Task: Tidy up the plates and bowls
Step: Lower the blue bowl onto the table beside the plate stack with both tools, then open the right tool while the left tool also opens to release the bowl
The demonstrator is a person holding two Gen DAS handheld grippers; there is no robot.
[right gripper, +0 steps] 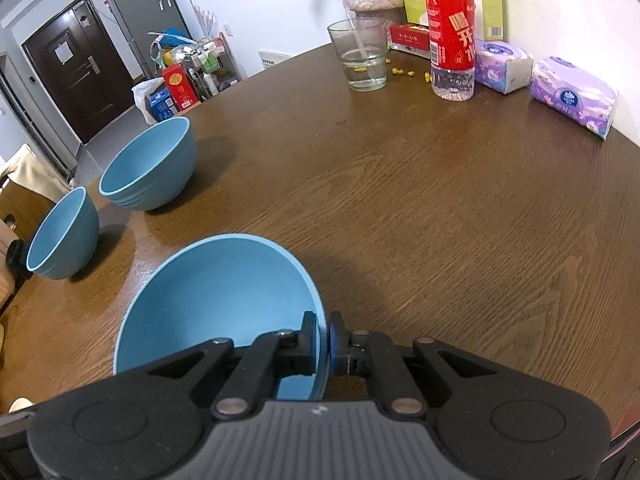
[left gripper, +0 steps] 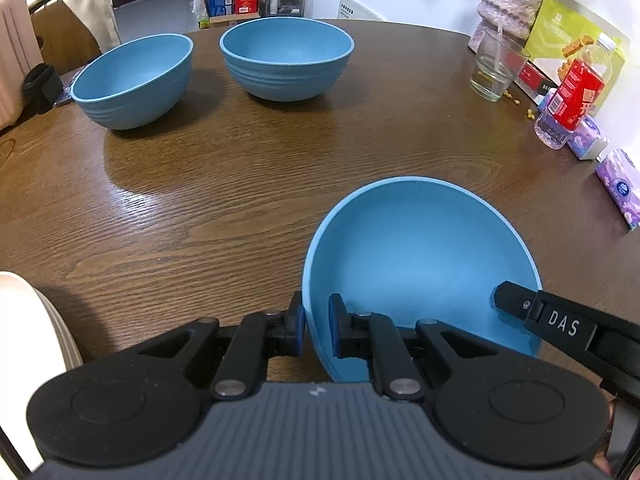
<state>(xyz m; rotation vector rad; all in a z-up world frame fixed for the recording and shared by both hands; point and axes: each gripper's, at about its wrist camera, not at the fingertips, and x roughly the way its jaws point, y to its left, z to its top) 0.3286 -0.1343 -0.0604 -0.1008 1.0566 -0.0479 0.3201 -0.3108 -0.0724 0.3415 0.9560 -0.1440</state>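
Observation:
A blue bowl [left gripper: 416, 256] is held near the table's front edge by both grippers. My left gripper [left gripper: 317, 328] is shut on its left rim, one pad outside and one inside. My right gripper [right gripper: 321, 340] is shut on its right rim; the bowl shows in the right wrist view [right gripper: 224, 292], and the right gripper's finger shows in the left wrist view [left gripper: 520, 304]. Two more blue bowls stand at the far side: one [left gripper: 134, 80] on the left, one [left gripper: 286, 58] beside it. They also show in the right wrist view [right gripper: 150, 164], [right gripper: 62, 234].
On the round wooden table [left gripper: 240, 184], a glass [left gripper: 496, 66], a red-labelled bottle [left gripper: 572, 104] and tissue packs [right gripper: 572, 96] stand at the far right by the wall. A white stack's edge [left gripper: 32, 332] is at the near left. Chairs stand behind the far left edge.

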